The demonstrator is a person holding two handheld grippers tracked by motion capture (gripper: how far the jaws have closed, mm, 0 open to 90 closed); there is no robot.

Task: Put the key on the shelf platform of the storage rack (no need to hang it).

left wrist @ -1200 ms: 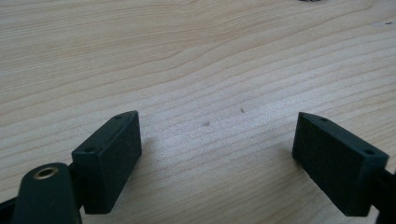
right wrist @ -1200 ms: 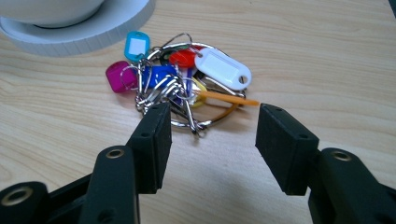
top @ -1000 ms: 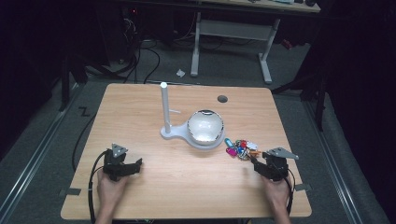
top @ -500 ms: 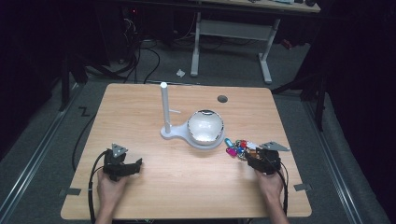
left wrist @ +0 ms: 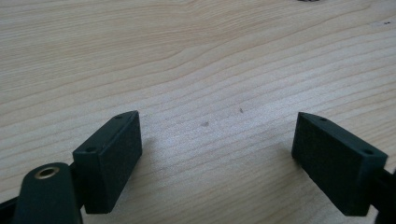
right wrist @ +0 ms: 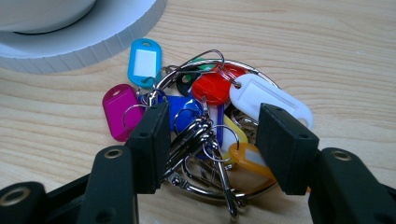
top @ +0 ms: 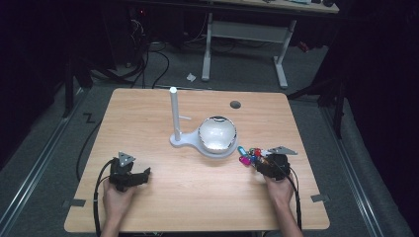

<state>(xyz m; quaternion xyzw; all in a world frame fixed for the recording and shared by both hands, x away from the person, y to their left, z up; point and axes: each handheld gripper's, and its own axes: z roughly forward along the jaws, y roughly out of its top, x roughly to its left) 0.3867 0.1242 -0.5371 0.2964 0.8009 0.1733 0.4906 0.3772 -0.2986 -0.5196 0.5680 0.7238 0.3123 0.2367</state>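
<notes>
My right gripper (right wrist: 212, 144) is released, jaws straddling the bunch of coloured plastic key tags on metal rings (right wrist: 205, 116) at four o'clock of the white round-based stand (top: 205, 140); my left gripper (left wrist: 217, 154) is released over bare wood.

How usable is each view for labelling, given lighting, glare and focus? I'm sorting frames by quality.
High view: the table is evenly lit against dark surroundings, and the shiny bowl glares white. Left gripper view: wood grain sharp, soft shadows beside the left gripper. Right gripper view: the key tags are crisp and colourful, with highlights on the metal rings between the right gripper jaws.
</notes>
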